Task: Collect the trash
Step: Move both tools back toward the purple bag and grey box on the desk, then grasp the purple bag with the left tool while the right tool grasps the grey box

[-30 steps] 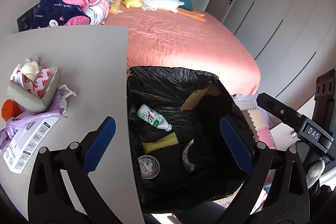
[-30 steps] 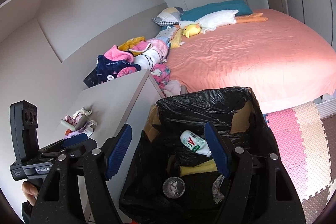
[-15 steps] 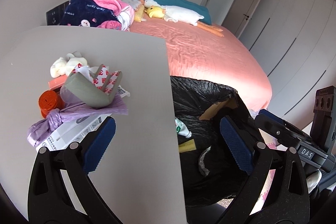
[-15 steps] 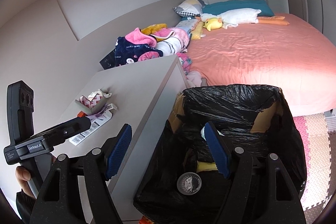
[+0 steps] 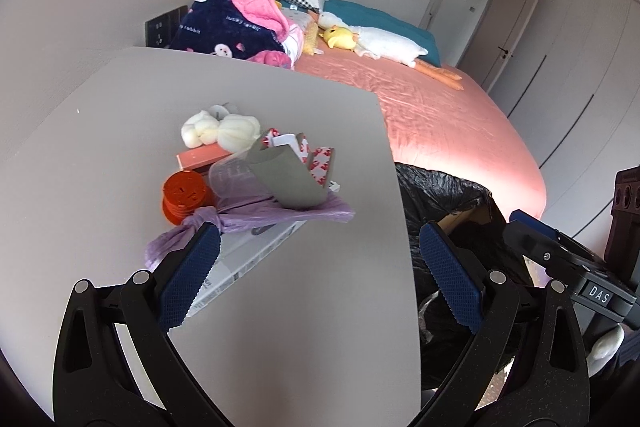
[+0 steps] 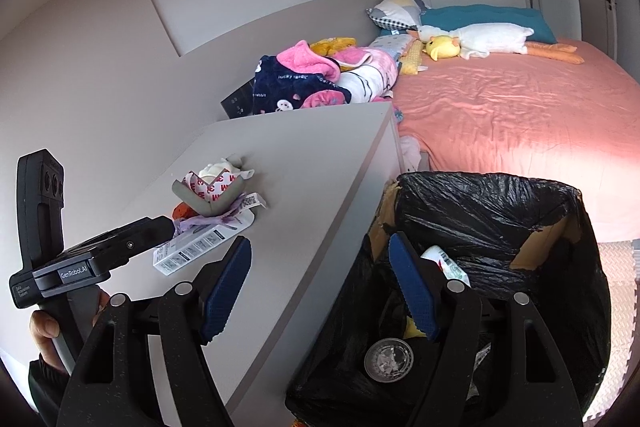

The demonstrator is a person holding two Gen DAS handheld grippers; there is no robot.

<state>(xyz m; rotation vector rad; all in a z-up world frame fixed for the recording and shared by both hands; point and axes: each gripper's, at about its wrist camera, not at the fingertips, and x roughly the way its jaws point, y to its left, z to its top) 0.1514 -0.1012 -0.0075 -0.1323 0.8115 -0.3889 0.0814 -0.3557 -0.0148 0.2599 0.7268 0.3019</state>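
Your trash sits in a small heap on the grey cabinet top (image 5: 120, 155): a tied purple plastic bag (image 5: 248, 217) lies over a flat white printed box (image 5: 240, 263), with an orange ribbed lid (image 5: 185, 197) at its left and a clear plastic cup (image 5: 236, 179) lying on its side above it. A curled grey foam strip (image 5: 286, 179) with red-and-white backing rests on the bag, and behind it lie a salmon card (image 5: 200, 159) and a wad of white stuffing (image 5: 220, 131).

Your left gripper (image 5: 320, 273) hovers just in front of that heap with its blue pads spread wide and nothing between them; the left pad sits over the near end of the purple bag in the view, and contact cannot be judged.

To the right of the cabinet, the black-lined bin (image 6: 500, 211) stands beside the bed (image 6: 520, 107). Inside it you can see a round metal lid (image 6: 388, 359) and a white bottle (image 6: 446, 261). Your right gripper (image 6: 320, 285) hangs over the cabinet's edge and the bin's rim, jaws apart and empty.
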